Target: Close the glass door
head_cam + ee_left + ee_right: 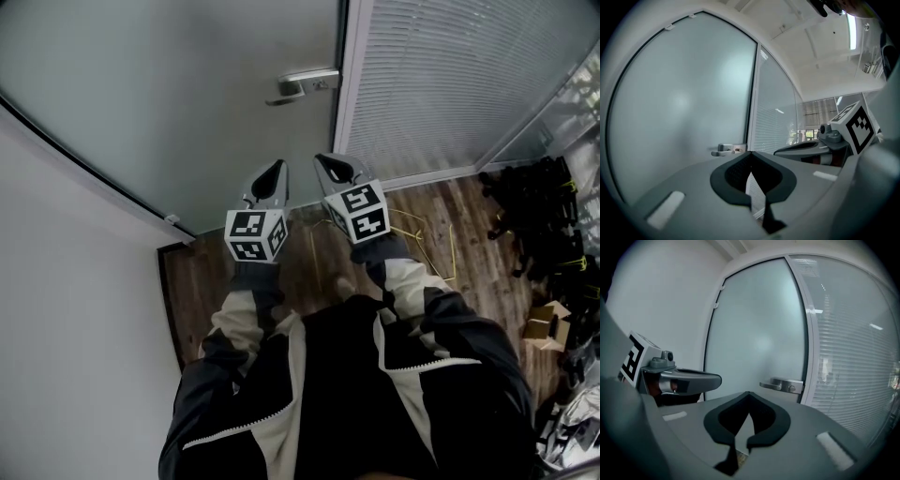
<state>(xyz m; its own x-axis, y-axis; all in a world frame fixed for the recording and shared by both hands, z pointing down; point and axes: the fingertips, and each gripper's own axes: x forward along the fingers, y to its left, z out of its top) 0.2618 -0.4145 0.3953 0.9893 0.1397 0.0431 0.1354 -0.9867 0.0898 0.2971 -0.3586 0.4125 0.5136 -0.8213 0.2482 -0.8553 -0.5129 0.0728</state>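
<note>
Closest in, 2 sleeves (246,314) of smooth black-and-cream jacket fabric are being stretched forward side by side. At their ends, 2 white cubes printed with black square markers are being carried, 1 on the left gripper (278,165) and 1 on the right gripper (323,159). Both grippers are being held roughly level, near each other and apart, with their grey, tapering jaws aimed at the door. The left gripper's black-padded jaws are being pressed tip to tip, nothing between them. The right gripper's jaws are likewise being kept together and empty. Below them, dark wood-grain floor (300,258) is being shown. Beyond, the frosted glass door (178,94), matte and pale grey, is being seen ahead of both tips and untouched. Its brushed-metal lever handle (305,84) is being seen just beside the white frame post (349,84), next to a panel of fine horizontal blinds (441,84).
</note>
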